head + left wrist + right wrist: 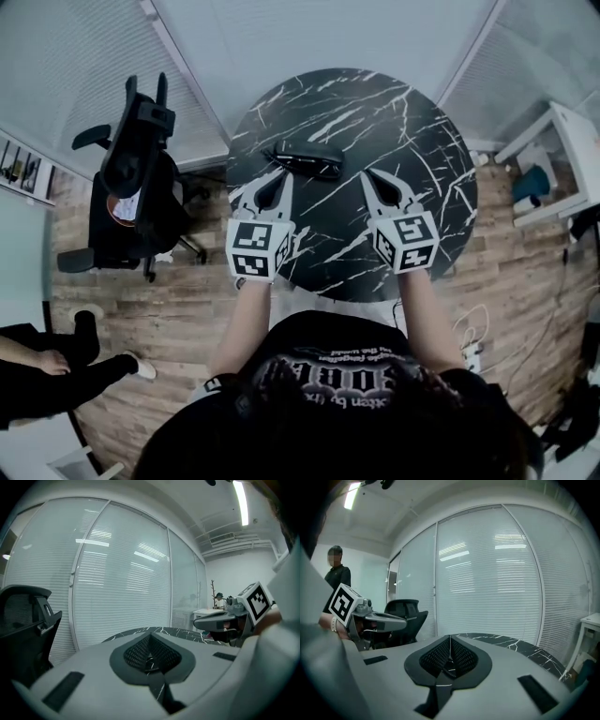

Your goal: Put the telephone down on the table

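Holding both shut and empty: your left gripper (278, 180) and right gripper (372, 180) hover over the near half of the table (412, 131), touching nothing. That reads as hands-off, task likely done. The telephone (305, 159) lies flat on the table's far-left part: a dark, slim, long handset.

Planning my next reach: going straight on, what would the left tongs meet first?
Likely the telephone, just ahead of the left tongs on the table; they may pass above it, height unclear.
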A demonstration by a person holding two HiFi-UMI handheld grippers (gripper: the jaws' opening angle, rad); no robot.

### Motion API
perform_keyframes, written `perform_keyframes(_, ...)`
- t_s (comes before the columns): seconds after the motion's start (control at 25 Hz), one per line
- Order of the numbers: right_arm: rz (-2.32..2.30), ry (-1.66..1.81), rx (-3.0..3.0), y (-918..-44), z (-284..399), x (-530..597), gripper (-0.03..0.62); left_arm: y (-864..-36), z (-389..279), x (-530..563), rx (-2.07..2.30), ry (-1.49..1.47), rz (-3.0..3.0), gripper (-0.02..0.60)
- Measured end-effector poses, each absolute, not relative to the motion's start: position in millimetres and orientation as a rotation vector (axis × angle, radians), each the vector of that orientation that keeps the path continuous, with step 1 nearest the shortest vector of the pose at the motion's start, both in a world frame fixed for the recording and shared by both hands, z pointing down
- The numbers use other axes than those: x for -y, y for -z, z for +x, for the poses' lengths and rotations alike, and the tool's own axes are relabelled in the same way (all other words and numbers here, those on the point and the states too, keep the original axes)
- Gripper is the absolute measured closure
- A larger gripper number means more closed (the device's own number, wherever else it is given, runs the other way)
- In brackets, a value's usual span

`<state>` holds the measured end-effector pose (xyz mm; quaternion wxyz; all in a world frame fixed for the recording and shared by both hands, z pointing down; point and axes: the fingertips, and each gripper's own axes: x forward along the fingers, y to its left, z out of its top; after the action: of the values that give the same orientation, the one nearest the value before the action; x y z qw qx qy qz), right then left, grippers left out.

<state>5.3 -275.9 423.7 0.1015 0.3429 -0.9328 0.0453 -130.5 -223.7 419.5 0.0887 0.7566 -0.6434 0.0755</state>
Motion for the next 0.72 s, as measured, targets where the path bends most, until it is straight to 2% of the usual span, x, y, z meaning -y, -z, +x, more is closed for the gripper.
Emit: perform_keyframes(0.72, 1.077, -0.118, 2.755, -417.6, 16.4, 275.1, 0.565, -418.6, -134.9, 218.7, 1.907, -0.216, 2.242, 0.580)
